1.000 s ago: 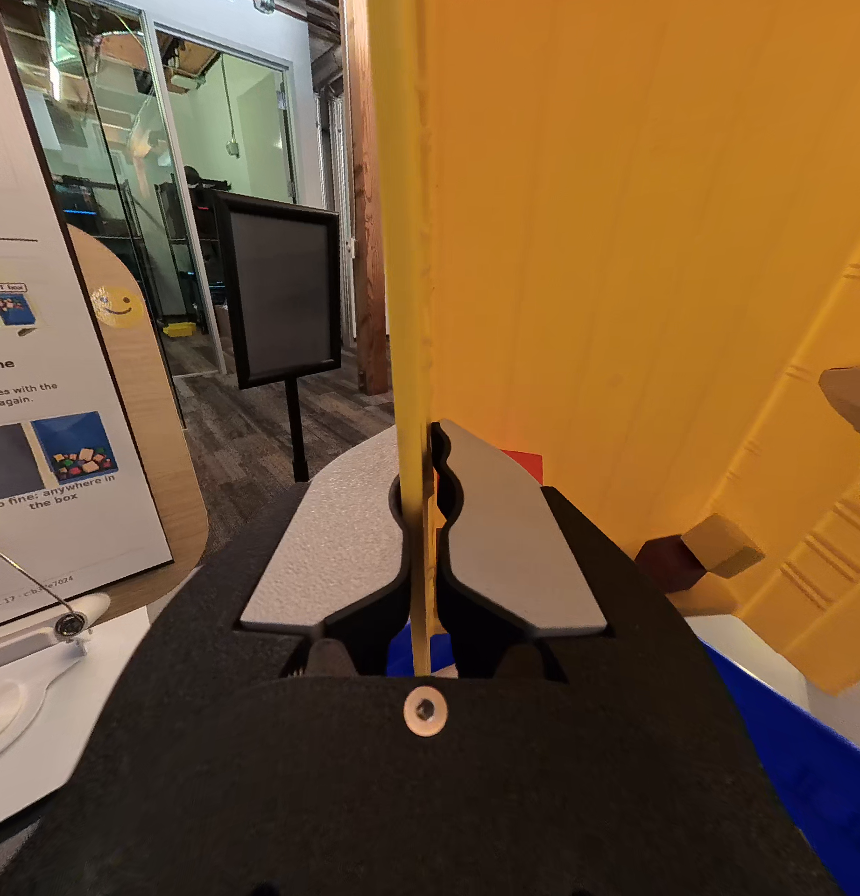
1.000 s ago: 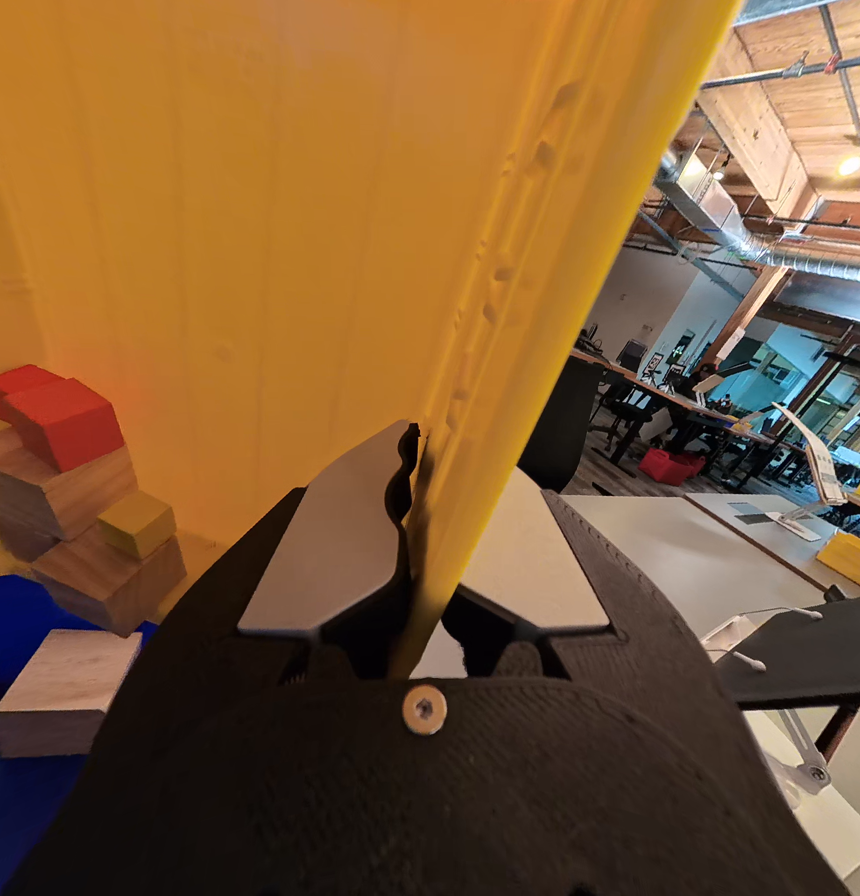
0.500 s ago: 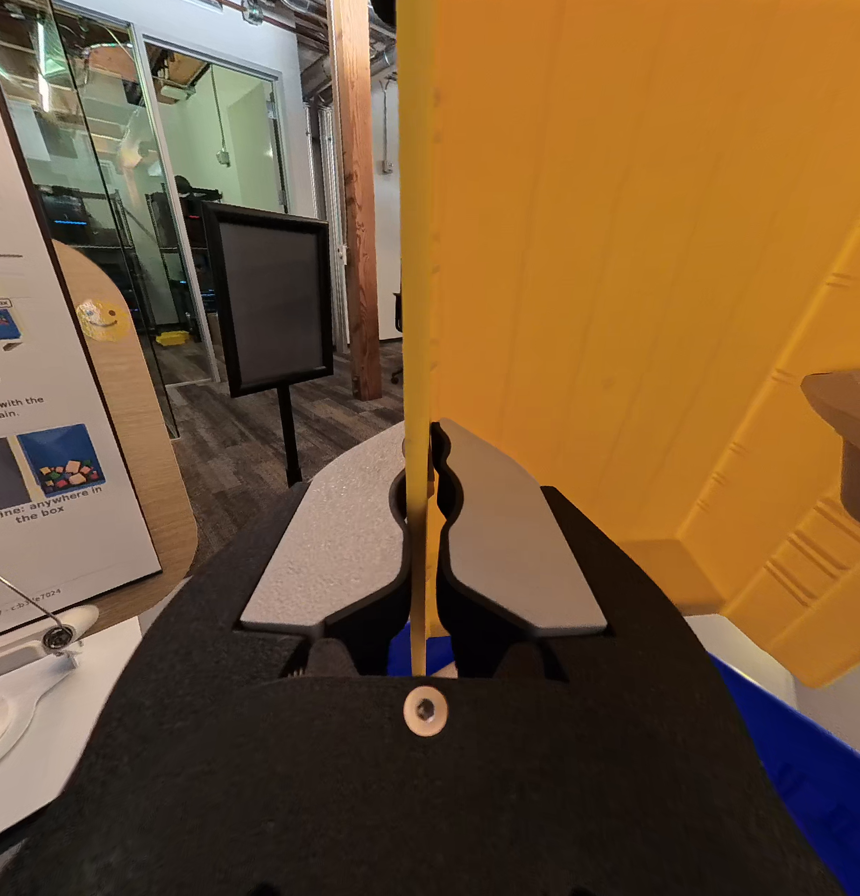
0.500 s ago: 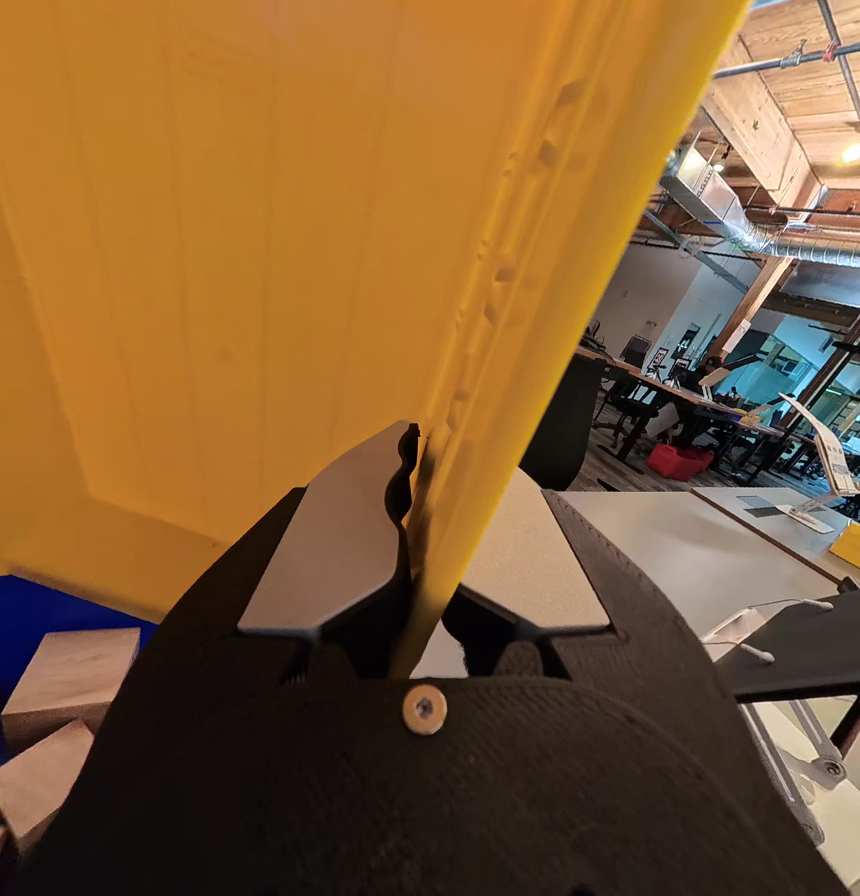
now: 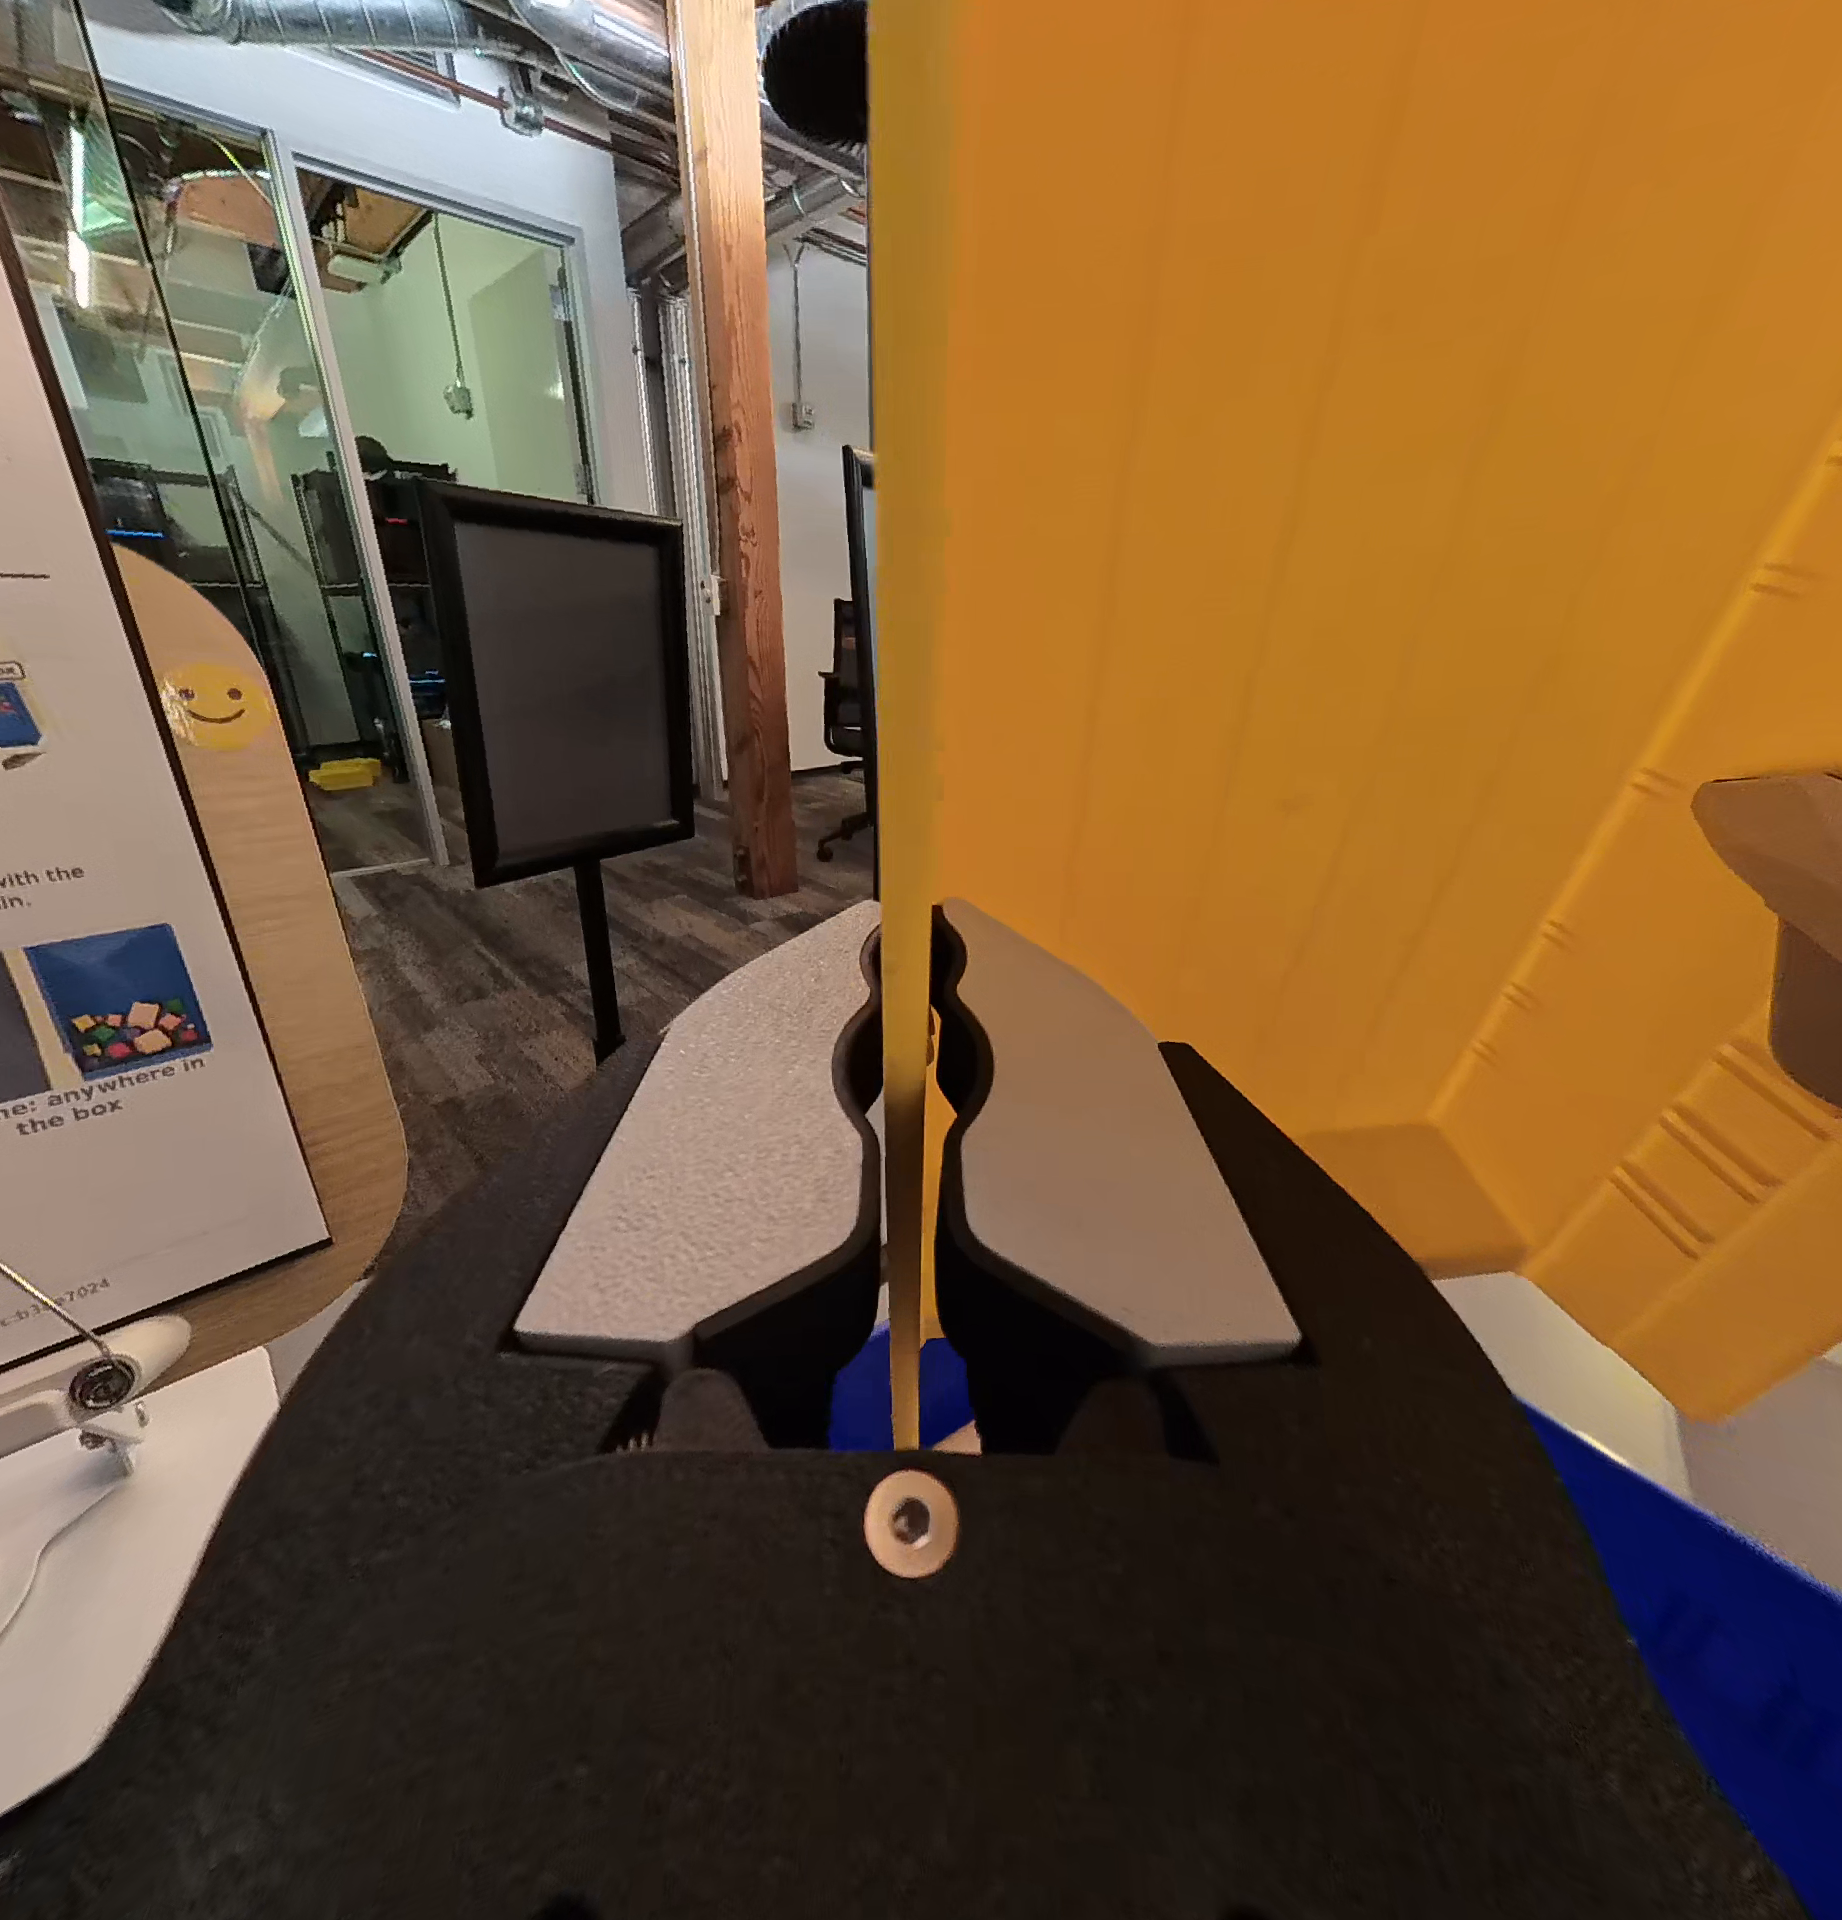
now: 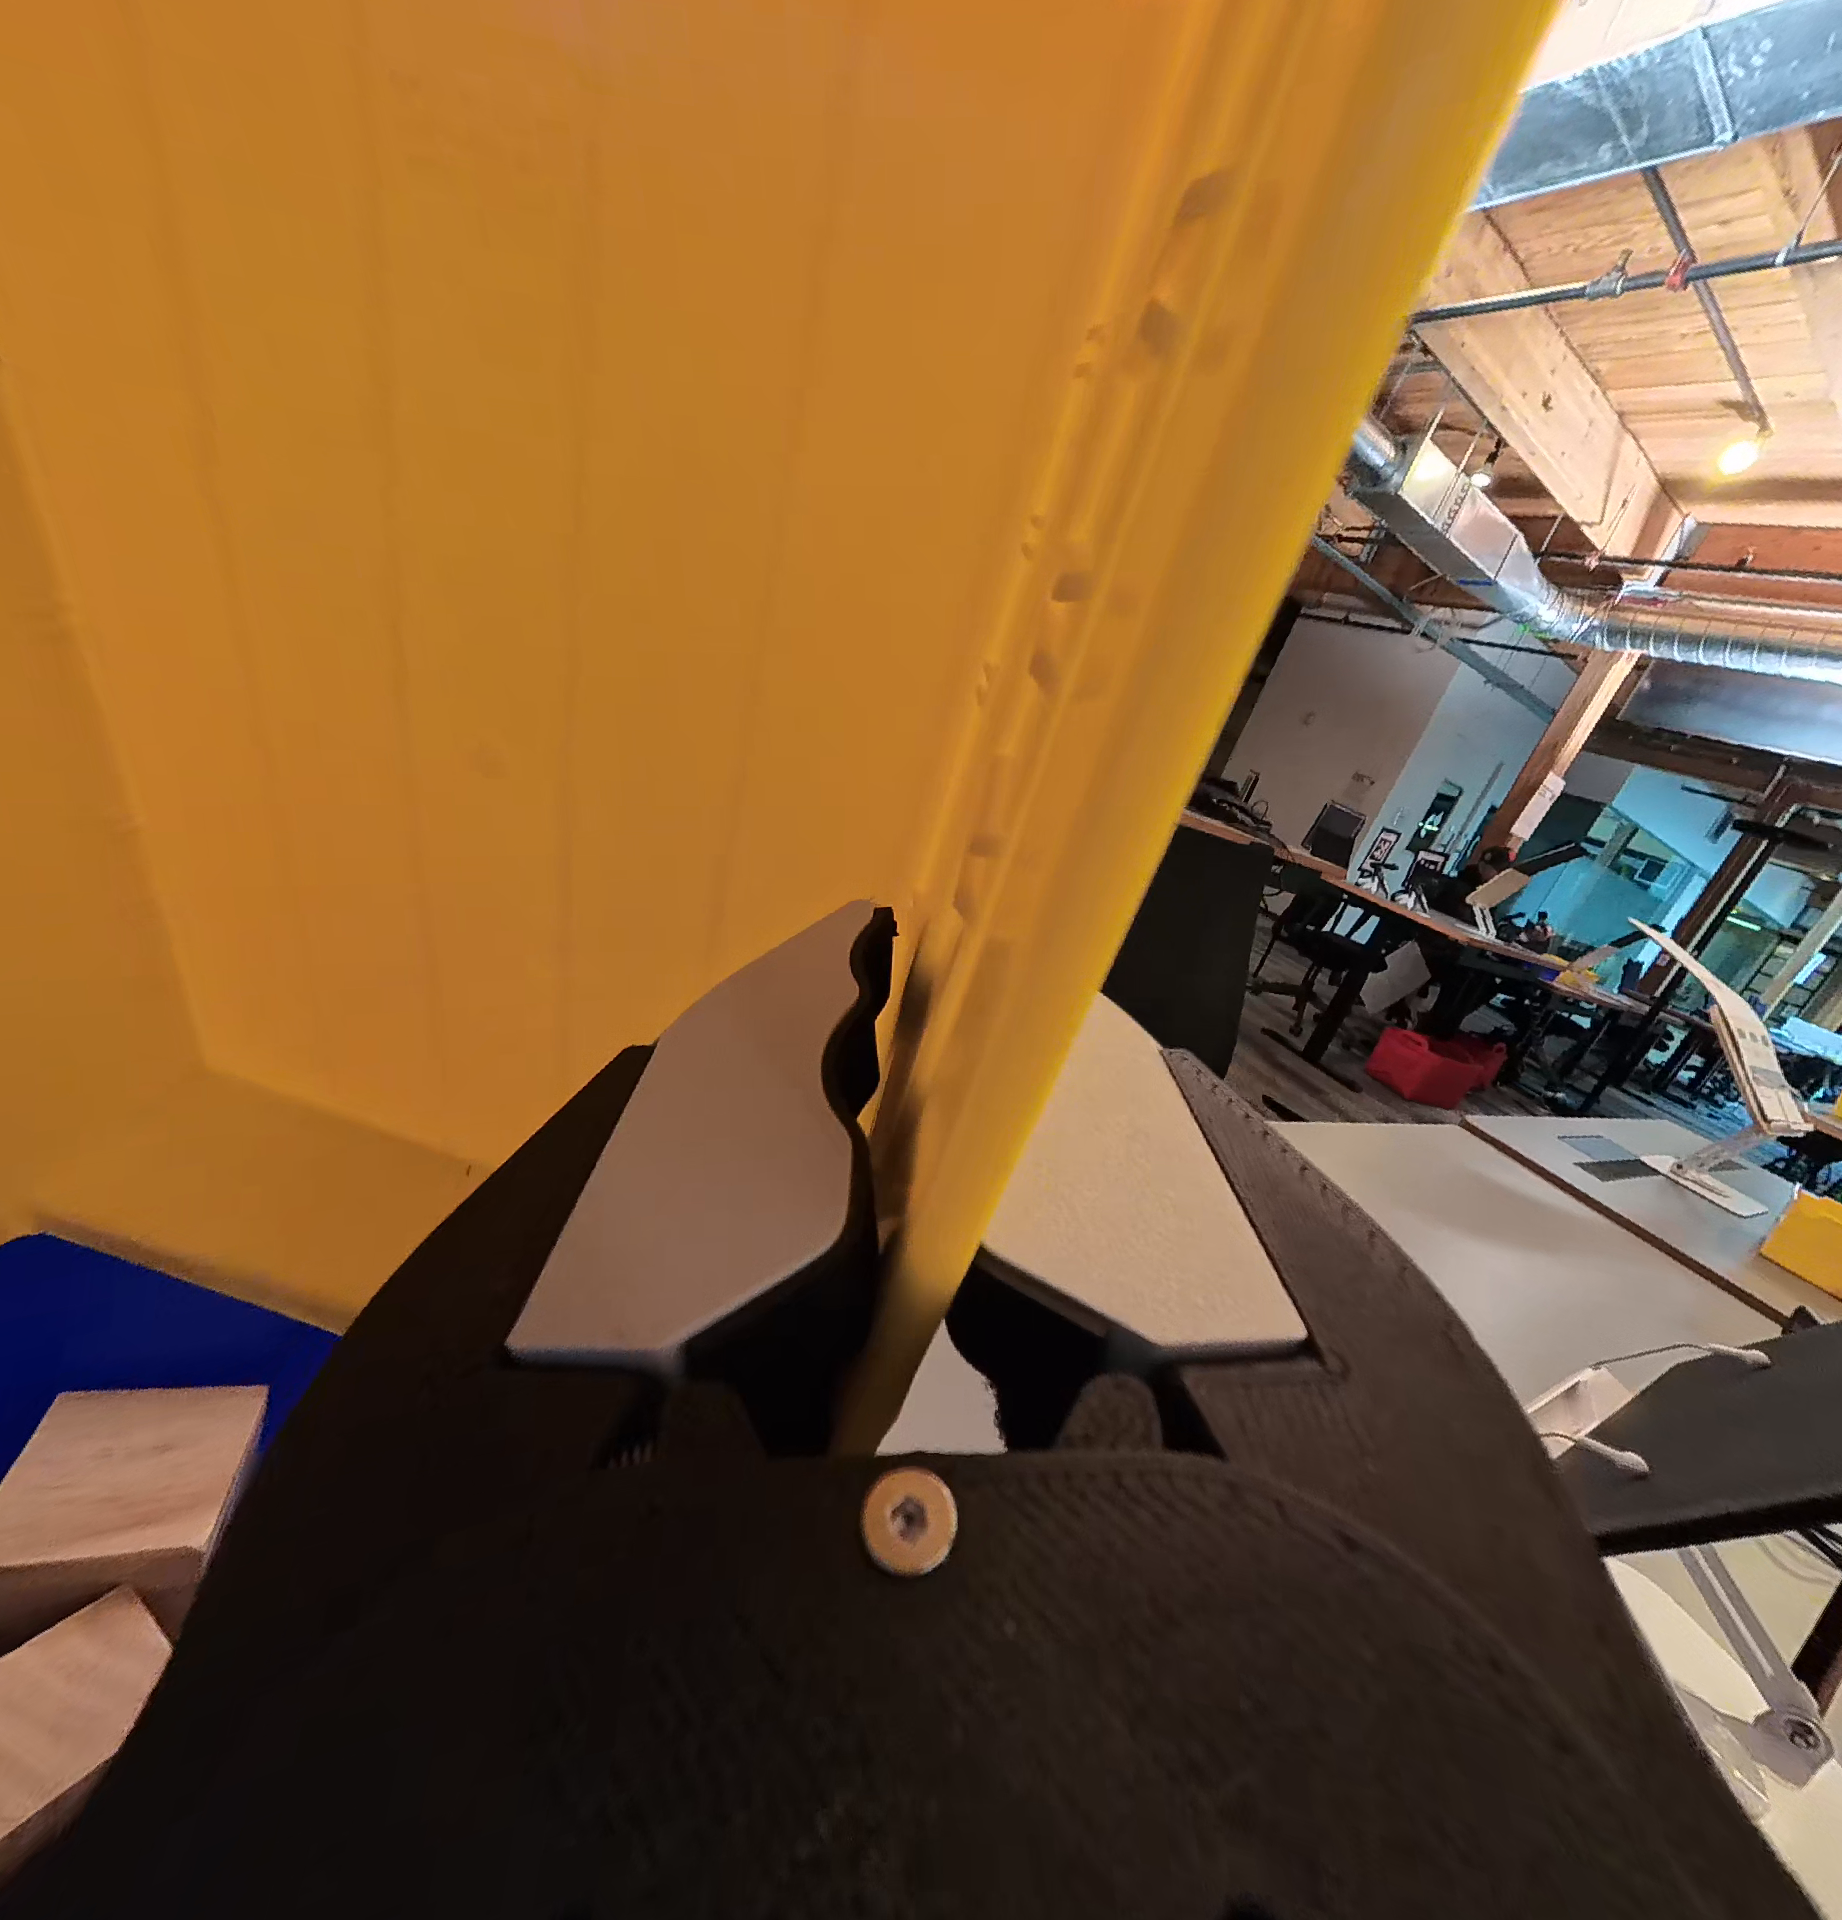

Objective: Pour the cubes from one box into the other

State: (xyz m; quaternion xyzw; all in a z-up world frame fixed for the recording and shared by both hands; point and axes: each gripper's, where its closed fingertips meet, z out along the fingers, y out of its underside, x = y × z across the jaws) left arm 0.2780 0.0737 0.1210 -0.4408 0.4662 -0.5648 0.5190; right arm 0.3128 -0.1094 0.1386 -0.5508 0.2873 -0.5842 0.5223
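Left tongs (image 5: 906, 1039) and right tongs (image 6: 901, 1049) each pinch a wall of the upended yellow box (image 5: 1312, 520), filling frame top. Blue box (image 6: 86, 1320) lower left holds wooden cubes (image 6: 117, 1475).

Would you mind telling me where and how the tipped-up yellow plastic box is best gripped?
Grip the yellow plastic box by its thin side walls, one gripper on each, as now: the left gripper and right gripper each straddle a wall edge, one finger inside, one outside. The walls are flat and narrow enough to pinch, and opposite holds probably steady the tilt over the blue box.
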